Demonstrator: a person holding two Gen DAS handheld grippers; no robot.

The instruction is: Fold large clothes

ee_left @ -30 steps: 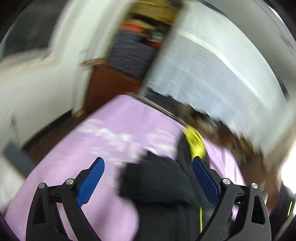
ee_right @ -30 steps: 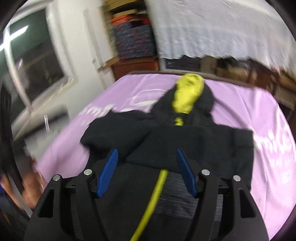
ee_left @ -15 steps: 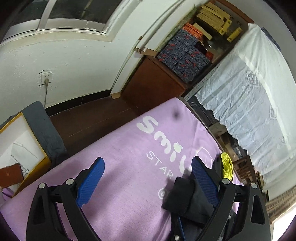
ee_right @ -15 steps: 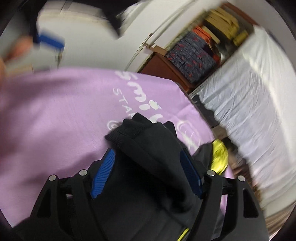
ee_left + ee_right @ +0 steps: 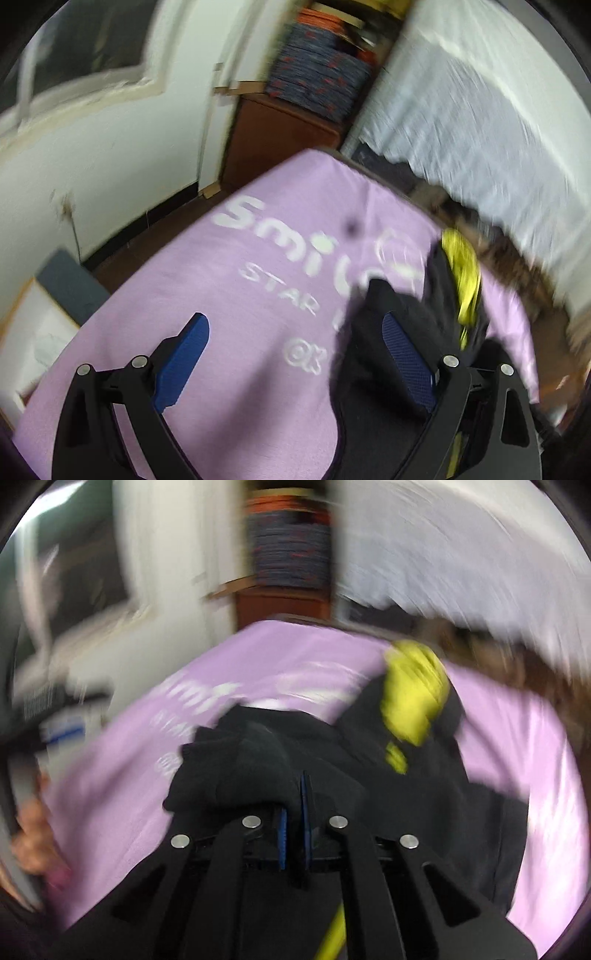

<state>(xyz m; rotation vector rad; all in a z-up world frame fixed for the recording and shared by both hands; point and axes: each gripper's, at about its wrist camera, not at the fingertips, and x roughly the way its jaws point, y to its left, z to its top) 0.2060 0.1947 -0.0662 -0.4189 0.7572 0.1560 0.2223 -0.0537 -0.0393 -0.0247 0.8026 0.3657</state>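
Evenly lit indoors, heavily motion-blurred in both fisheye views, worst toward the bent, dark-vignetted edges, without harsh shadows or glare.

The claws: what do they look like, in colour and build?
Both look alike. The left claw has black angular linkage arms with round silver rivets and two fingers with blue ribbed pads. The right claw shows the same black frame, silver rivets and blue pads. No cables or markings show.
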